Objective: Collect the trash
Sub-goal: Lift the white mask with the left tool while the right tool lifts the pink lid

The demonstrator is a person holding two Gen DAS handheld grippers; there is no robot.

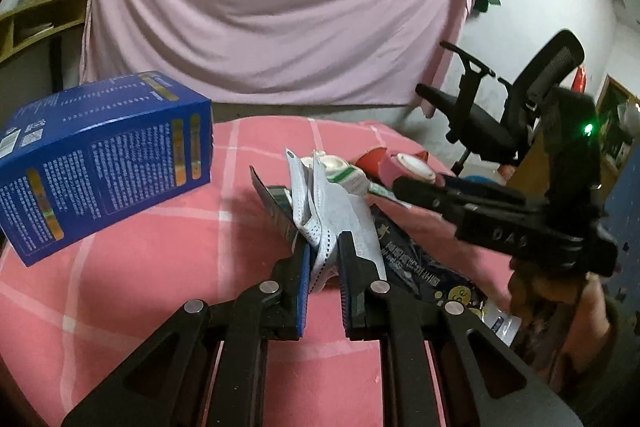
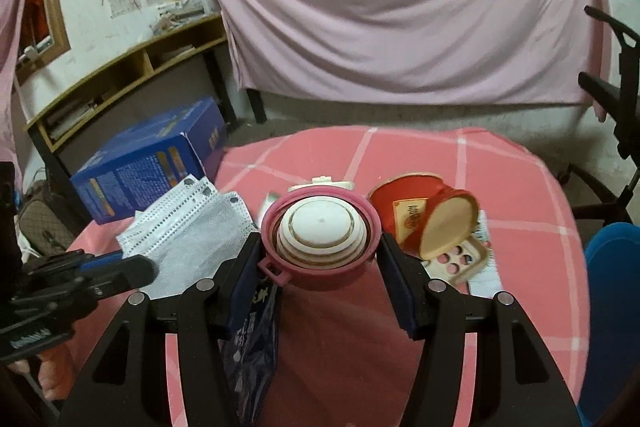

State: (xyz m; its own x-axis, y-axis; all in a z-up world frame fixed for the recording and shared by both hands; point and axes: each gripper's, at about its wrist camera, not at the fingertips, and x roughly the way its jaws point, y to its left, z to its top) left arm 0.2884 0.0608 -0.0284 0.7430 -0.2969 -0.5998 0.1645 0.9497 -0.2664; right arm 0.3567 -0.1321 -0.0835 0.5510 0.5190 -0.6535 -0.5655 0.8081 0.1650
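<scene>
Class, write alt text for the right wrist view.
The right gripper is shut on a pink bottle above a pink checked tablecloth. A red tin lies tipped to its right; a white face mask and blue box sit left.

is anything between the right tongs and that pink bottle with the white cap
Nothing visible. The right tongs already flank the pink bottle with the white cap, one finger on each side. Whether the pads touch it cannot be told. The white face mask sits off to the left, held in the left tongs.
</scene>
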